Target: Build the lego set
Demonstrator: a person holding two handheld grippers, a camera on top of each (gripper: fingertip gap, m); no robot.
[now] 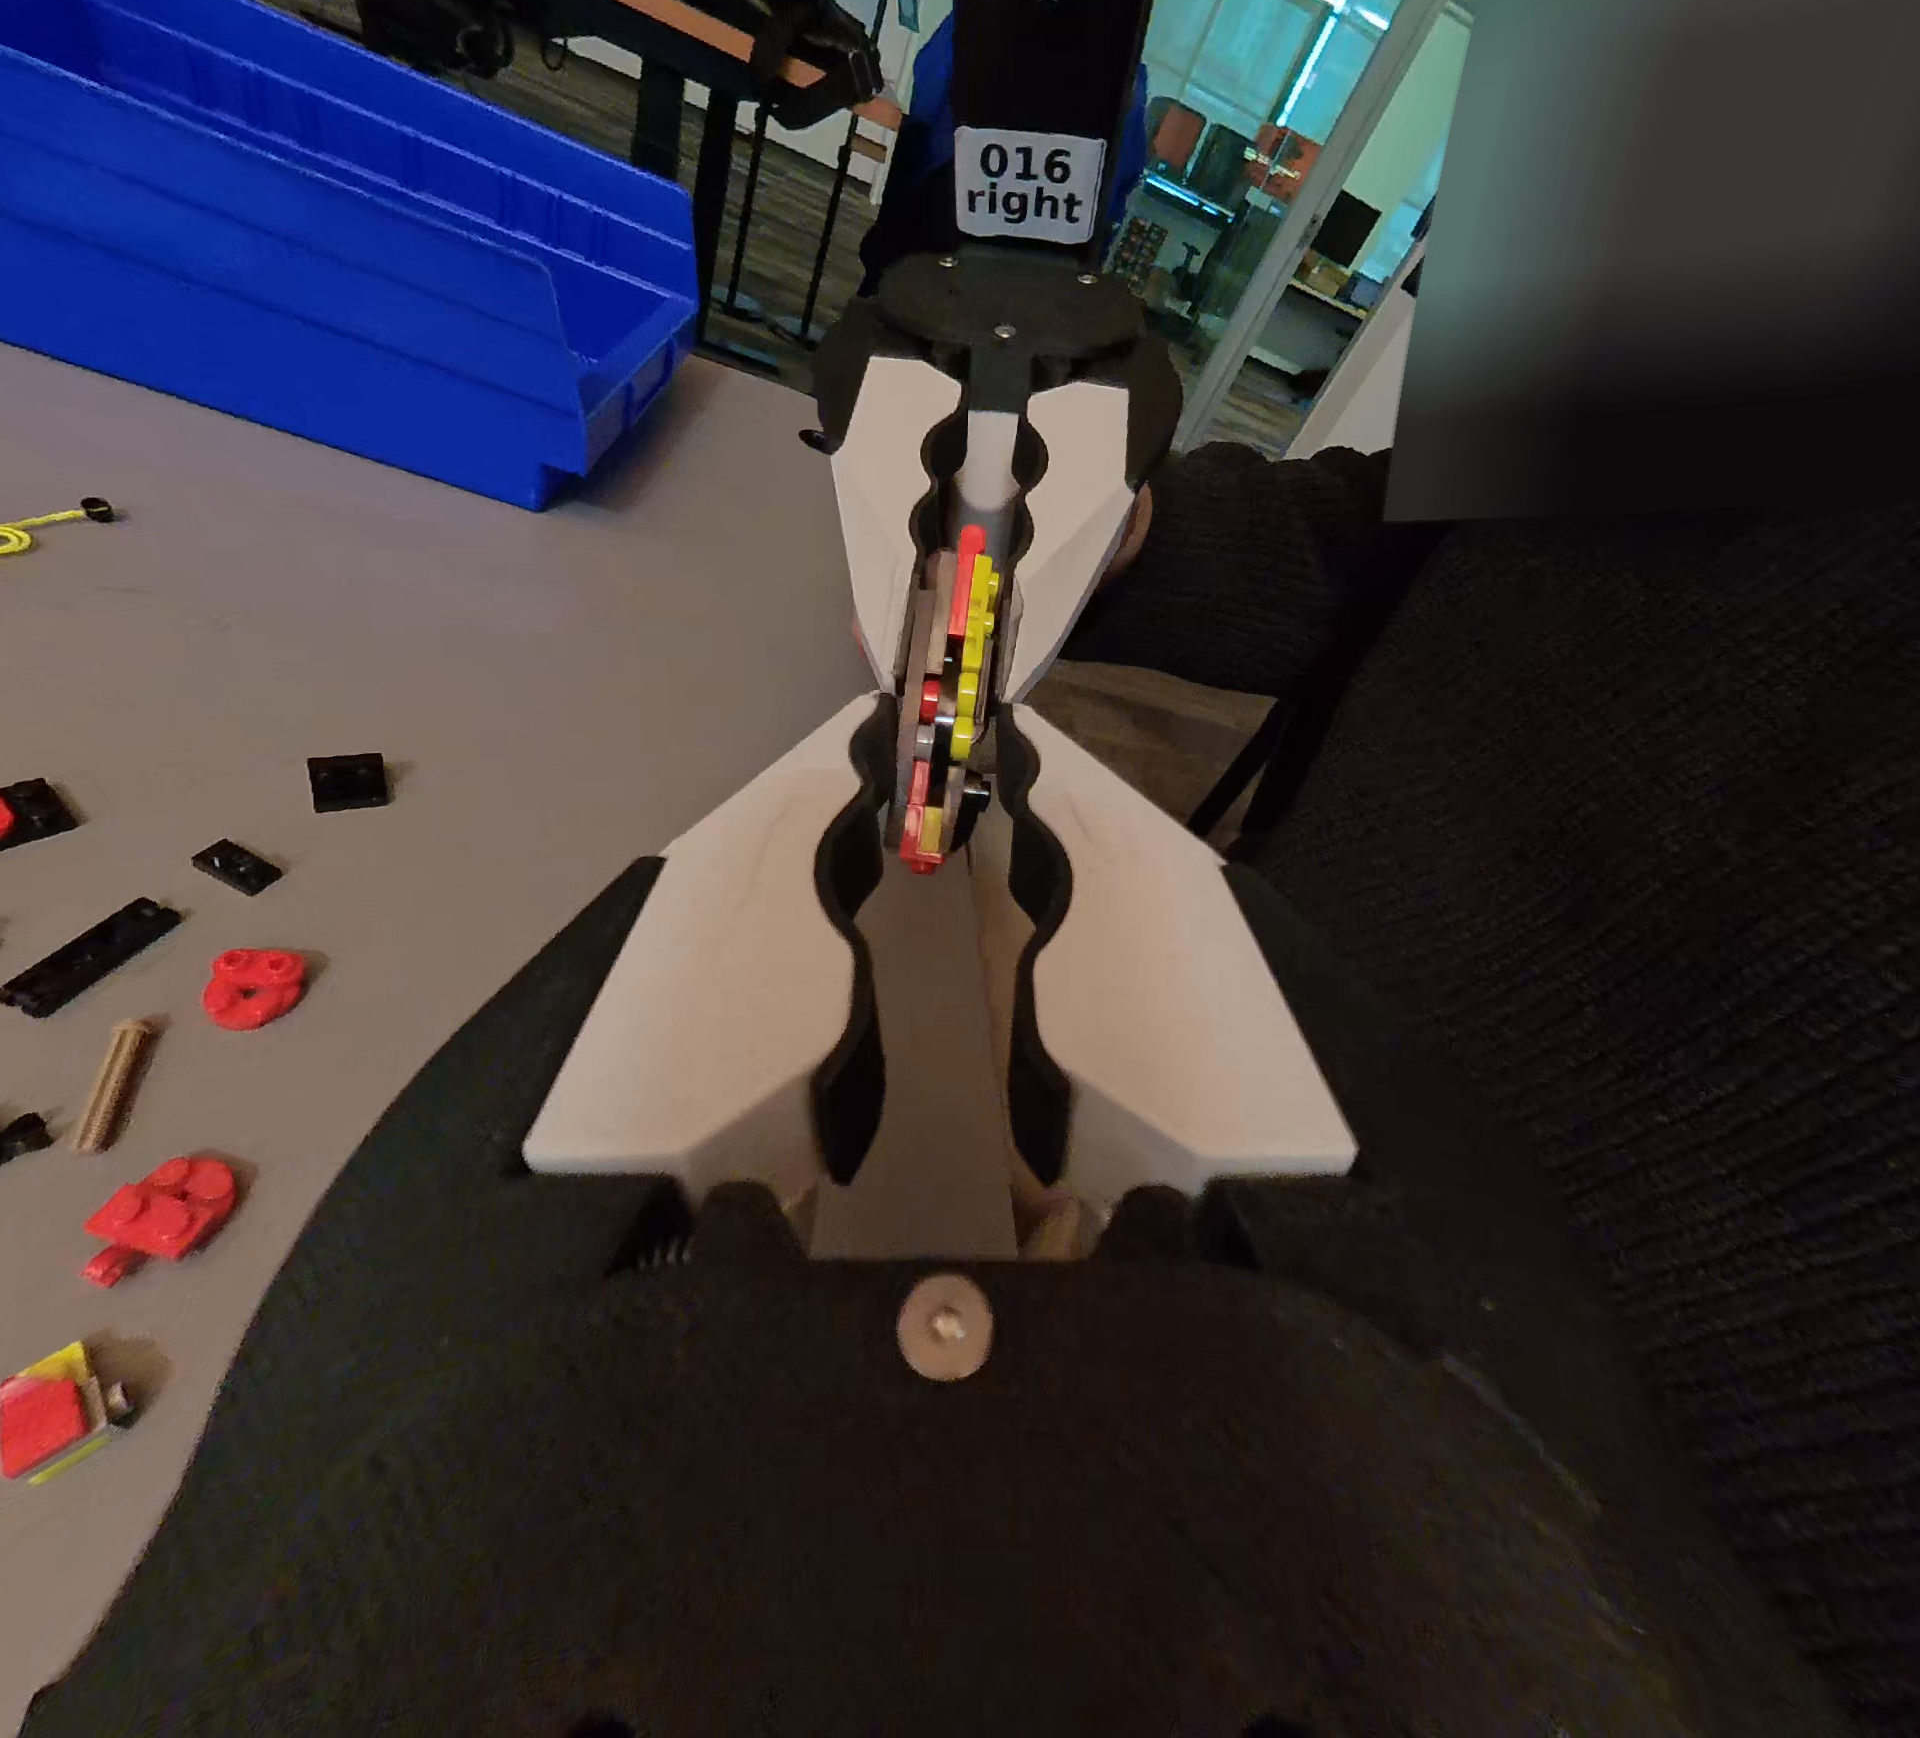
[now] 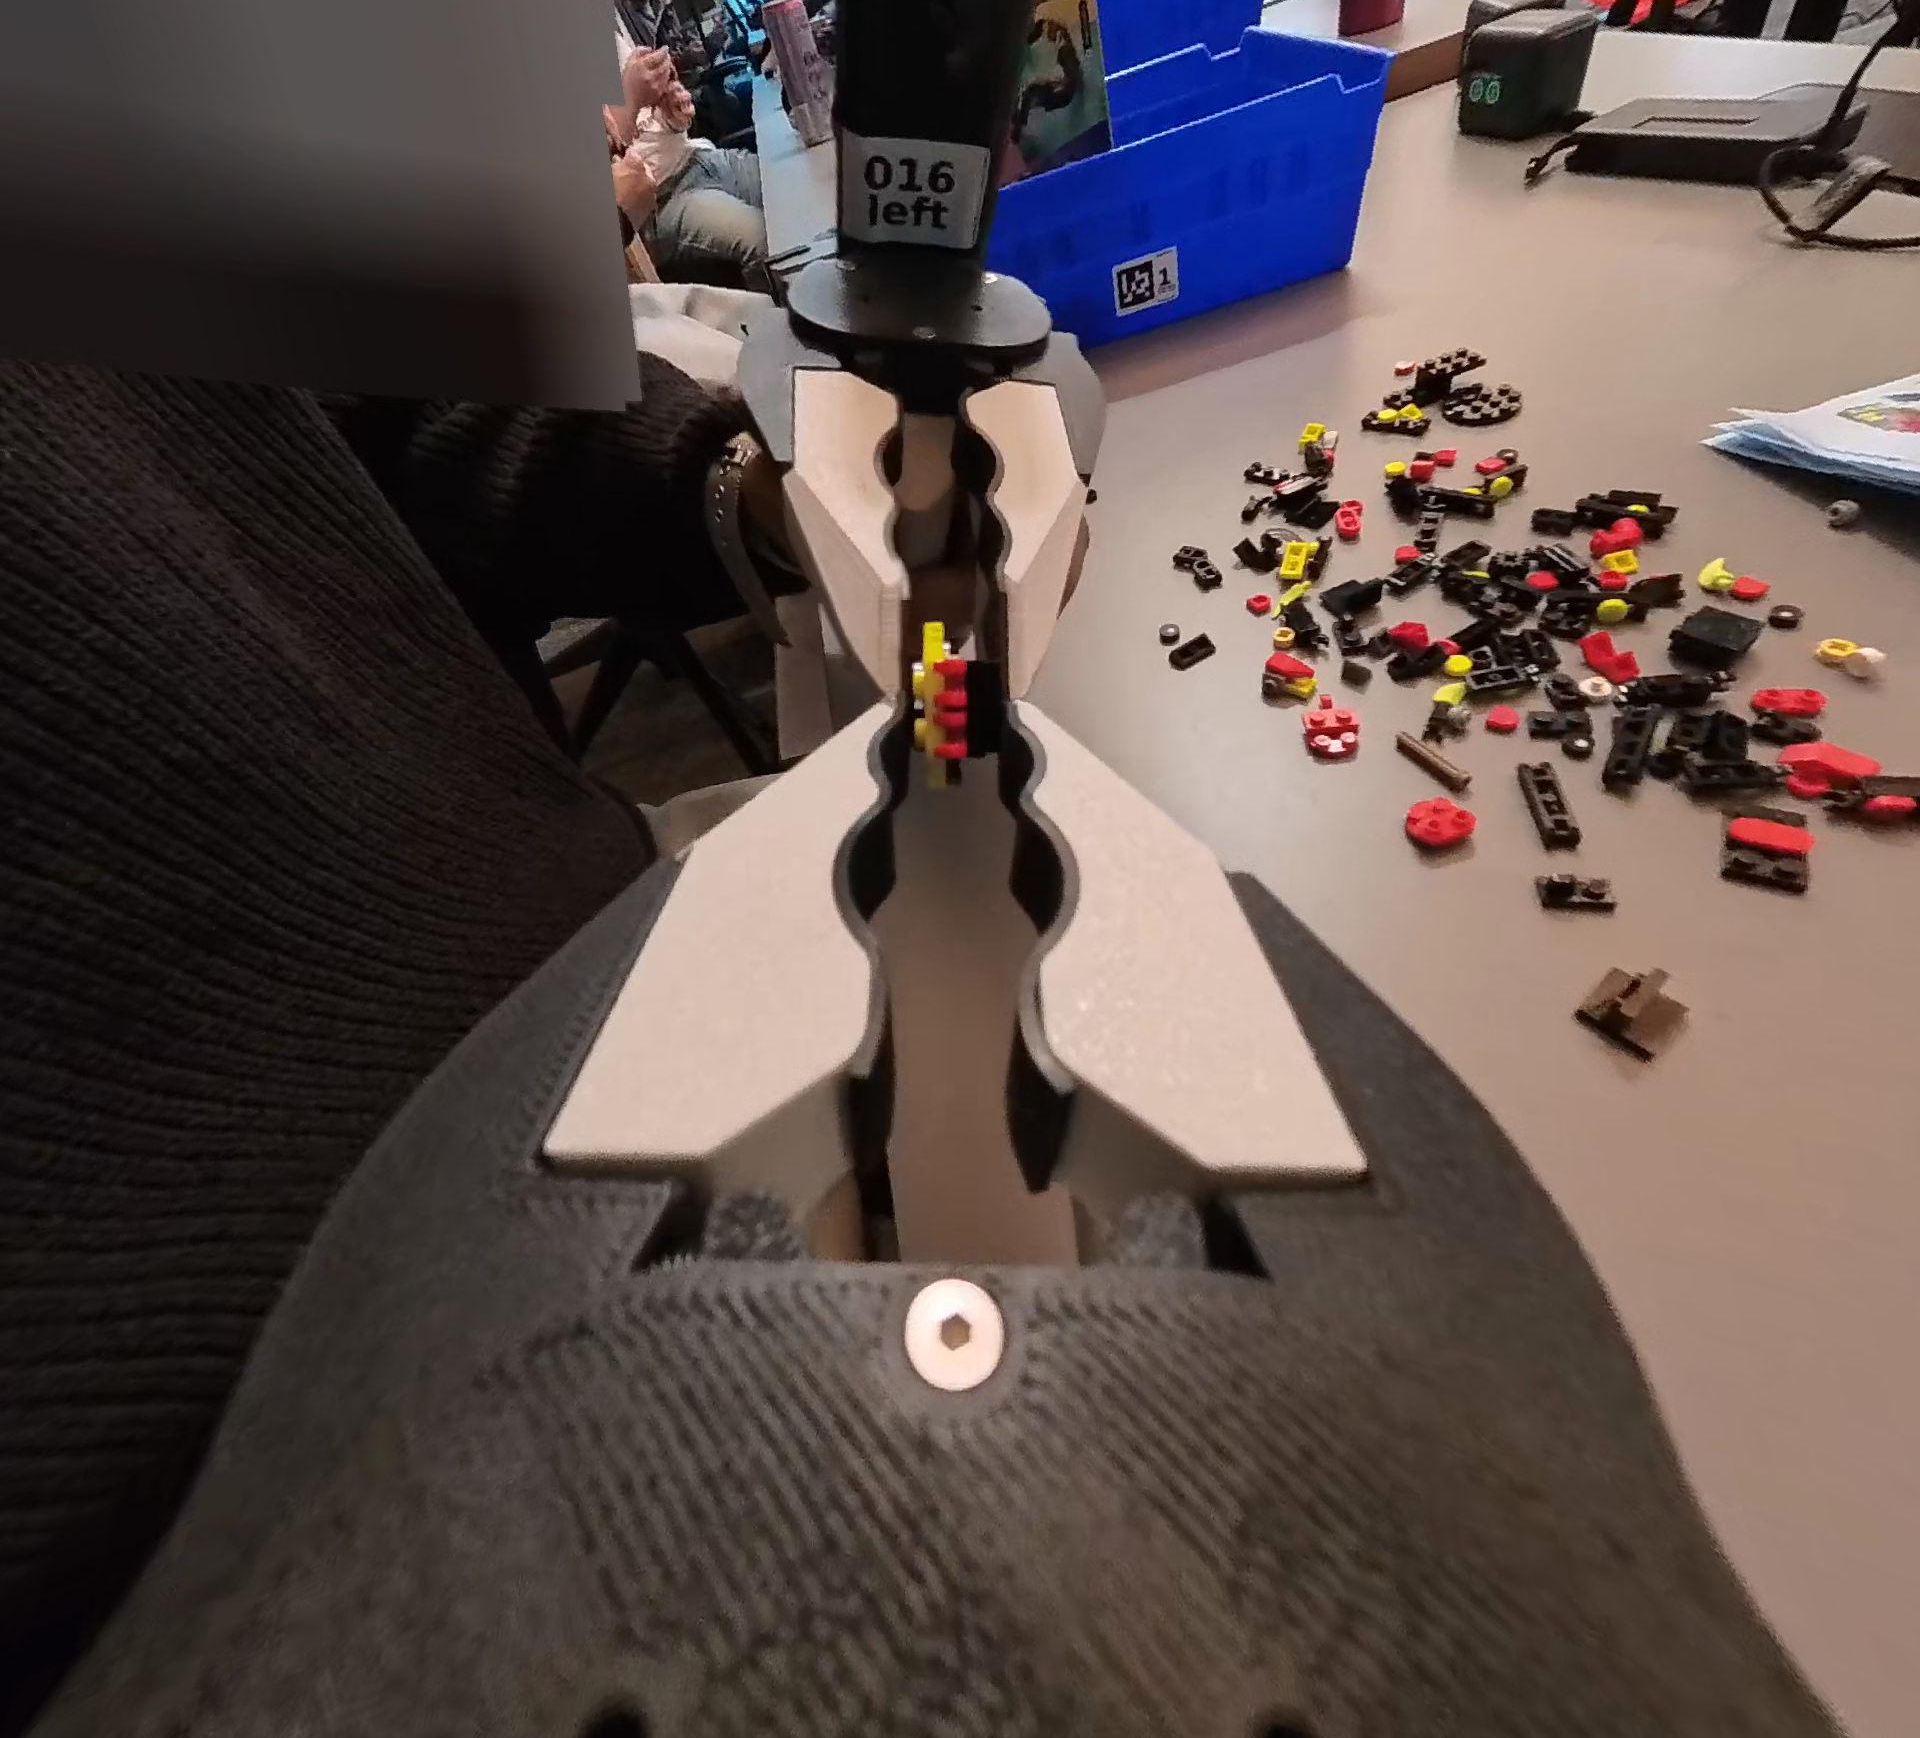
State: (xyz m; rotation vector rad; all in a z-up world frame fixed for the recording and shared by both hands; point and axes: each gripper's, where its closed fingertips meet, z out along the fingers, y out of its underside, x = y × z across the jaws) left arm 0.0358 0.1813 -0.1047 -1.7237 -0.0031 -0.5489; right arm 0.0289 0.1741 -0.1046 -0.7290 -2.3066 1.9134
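I am pinching the lego assembly between both my left gripper and right gripper, jaws nearly closed on it, tip to tip above the counter edge.
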